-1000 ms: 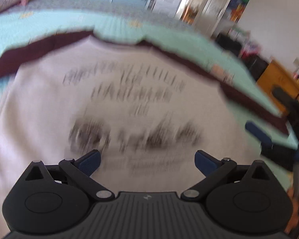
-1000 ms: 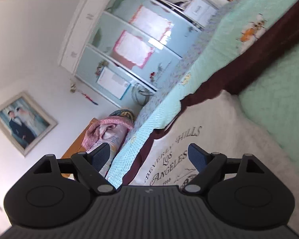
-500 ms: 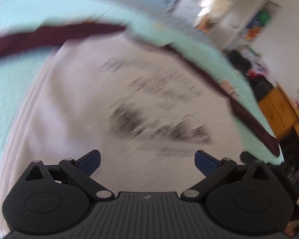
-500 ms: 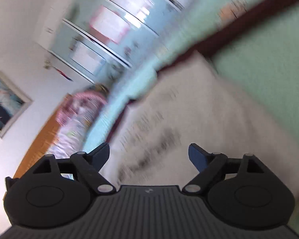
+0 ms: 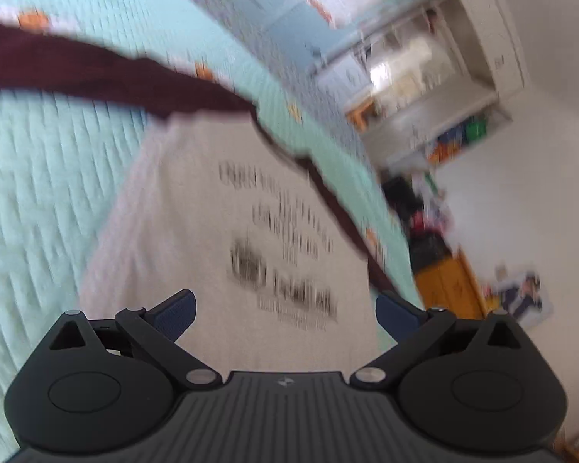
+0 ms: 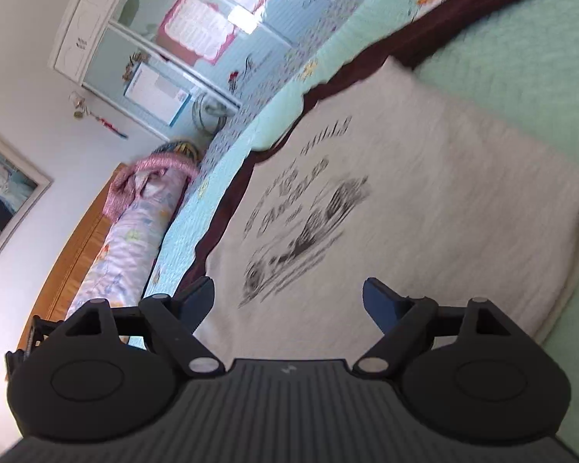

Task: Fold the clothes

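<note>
since the grey printed t-shirt [image 6: 424, 200] lies flat on the mint quilt [image 6: 521, 58], over a maroon garment [image 5: 96, 73] at 12 o'clock, left gripper [image 5: 285, 310] and right gripper [image 6: 287, 301] hover above it, jaws wide and empty, likely lining up the next fold.

surface: bed [image 6: 529, 77] with mint quilted cover | on it: pale grey printed shirt [image 6: 424, 208] with maroon sleeves, spread flat mid-bed | far edge: rolled floral bedding [image 6: 135, 231] along the wooden headboard [image 6: 73, 254]
</note>
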Demonstrator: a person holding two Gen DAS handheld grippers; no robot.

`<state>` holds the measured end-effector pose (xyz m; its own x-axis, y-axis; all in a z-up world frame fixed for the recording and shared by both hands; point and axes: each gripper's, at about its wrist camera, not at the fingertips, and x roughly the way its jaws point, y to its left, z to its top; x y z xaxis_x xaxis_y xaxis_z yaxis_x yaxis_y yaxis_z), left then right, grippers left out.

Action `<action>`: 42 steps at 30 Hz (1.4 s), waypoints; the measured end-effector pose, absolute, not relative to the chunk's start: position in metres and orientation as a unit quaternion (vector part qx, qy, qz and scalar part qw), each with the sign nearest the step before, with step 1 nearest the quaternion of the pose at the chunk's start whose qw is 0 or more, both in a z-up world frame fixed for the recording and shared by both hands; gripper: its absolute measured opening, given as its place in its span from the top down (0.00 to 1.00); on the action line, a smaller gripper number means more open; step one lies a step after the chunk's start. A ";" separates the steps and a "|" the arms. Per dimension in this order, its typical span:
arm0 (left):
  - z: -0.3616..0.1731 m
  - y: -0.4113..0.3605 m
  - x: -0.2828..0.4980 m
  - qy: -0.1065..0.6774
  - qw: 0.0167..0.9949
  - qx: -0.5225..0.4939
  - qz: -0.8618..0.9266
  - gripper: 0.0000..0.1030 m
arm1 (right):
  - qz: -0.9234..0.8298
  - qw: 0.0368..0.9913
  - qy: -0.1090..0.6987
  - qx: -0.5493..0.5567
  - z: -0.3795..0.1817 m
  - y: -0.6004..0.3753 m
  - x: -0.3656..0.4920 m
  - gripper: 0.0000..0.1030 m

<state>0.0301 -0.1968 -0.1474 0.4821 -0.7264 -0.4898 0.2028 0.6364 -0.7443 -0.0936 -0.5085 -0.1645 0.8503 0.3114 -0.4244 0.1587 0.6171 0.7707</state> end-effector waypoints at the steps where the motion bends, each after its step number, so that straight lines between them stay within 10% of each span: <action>1: -0.160 -0.205 0.030 0.446 0.793 -0.297 -0.289 0.01 | 0.050 0.855 0.276 0.437 -0.165 -0.504 -0.093 0.17; 19: -0.123 -0.192 0.054 0.398 0.826 -0.312 -0.248 0.01 | 0.066 0.833 0.324 0.444 -0.150 -0.471 -0.076 0.17; 26: -0.186 -0.214 0.093 0.477 0.800 -0.309 -0.192 0.00 | 0.044 0.877 0.299 0.373 -0.118 -0.468 -0.041 0.17; 42: -0.145 -0.101 0.076 0.288 0.852 -0.422 -0.116 0.00 | 0.016 0.880 0.382 0.282 -0.153 -0.429 -0.003 0.10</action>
<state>0.0760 -0.1012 -0.1448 0.8071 -0.4406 -0.3930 -0.0452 0.6176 -0.7852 -0.0032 -0.4288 -0.1535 0.7072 0.2442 -0.6635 0.1871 0.8404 0.5087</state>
